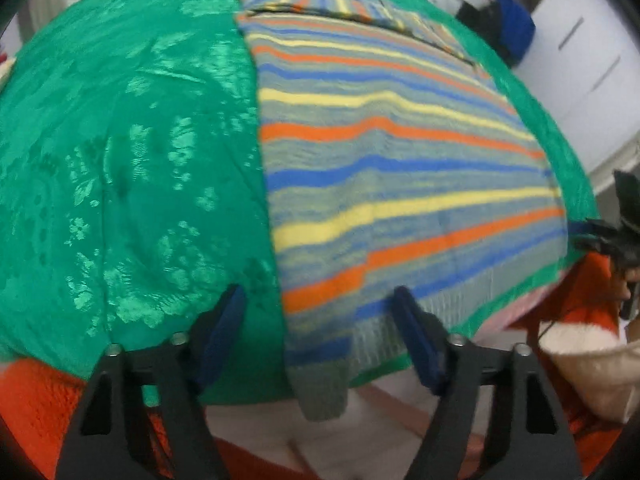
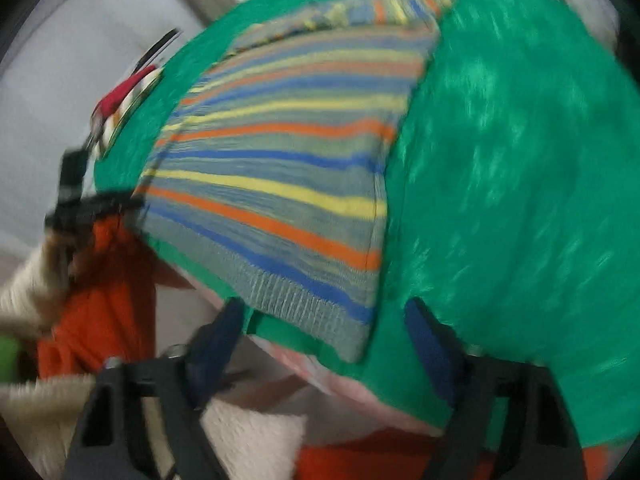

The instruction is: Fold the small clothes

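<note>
A striped knit garment (image 1: 384, 168) in grey, blue, orange and yellow lies flat on a green patterned cloth (image 1: 132, 160). Its near hem hangs a little over the table's front edge. My left gripper (image 1: 320, 300) is open and empty, just in front of the garment's near left corner. In the right wrist view the same garment (image 2: 280, 176) lies on the green cloth (image 2: 512, 168). My right gripper (image 2: 326, 312) is open and empty, just in front of the garment's near right corner. The far end of the garment is folded over.
Orange and cream clothes (image 1: 580, 356) lie beside the table at the right in the left wrist view, and they show at the lower left in the right wrist view (image 2: 100, 280). White cabinets (image 1: 592, 60) stand behind. A blue object (image 1: 516, 24) sits beyond the table.
</note>
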